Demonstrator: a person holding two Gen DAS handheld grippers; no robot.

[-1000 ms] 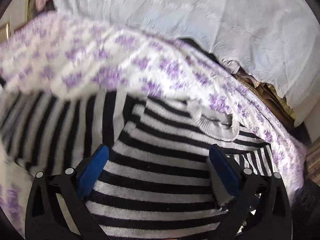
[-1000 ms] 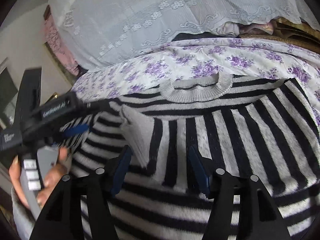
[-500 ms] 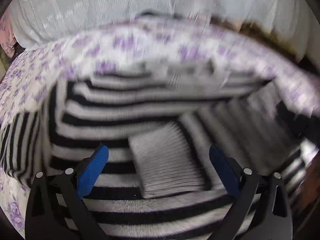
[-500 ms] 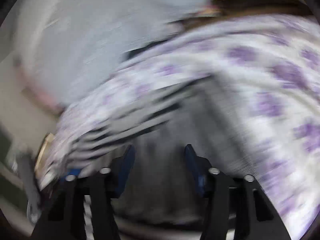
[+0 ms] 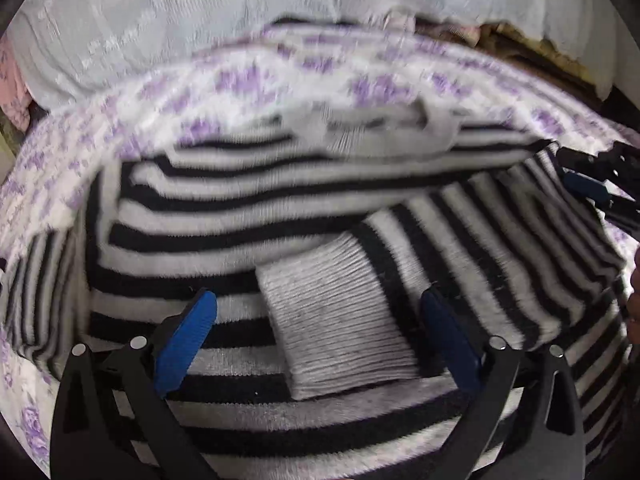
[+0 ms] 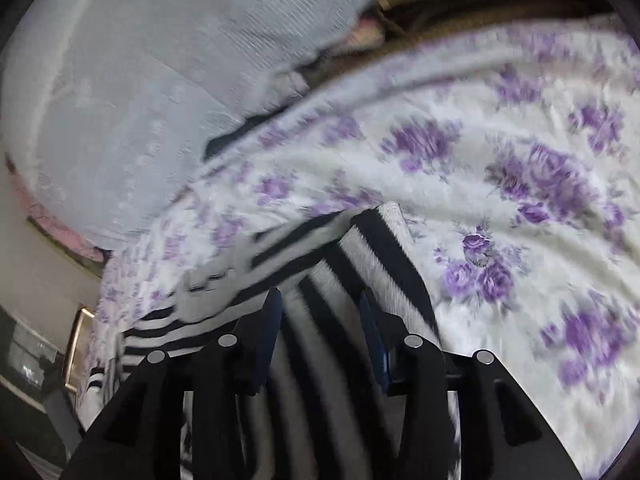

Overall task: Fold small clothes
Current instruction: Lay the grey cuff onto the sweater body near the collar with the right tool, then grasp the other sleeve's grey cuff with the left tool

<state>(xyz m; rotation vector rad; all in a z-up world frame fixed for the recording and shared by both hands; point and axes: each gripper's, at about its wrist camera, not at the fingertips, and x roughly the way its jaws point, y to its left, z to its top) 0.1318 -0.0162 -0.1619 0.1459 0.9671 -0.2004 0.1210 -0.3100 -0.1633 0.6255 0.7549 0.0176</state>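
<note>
No readable text, labels, brands, numbers or signs showed in either view.
</note>
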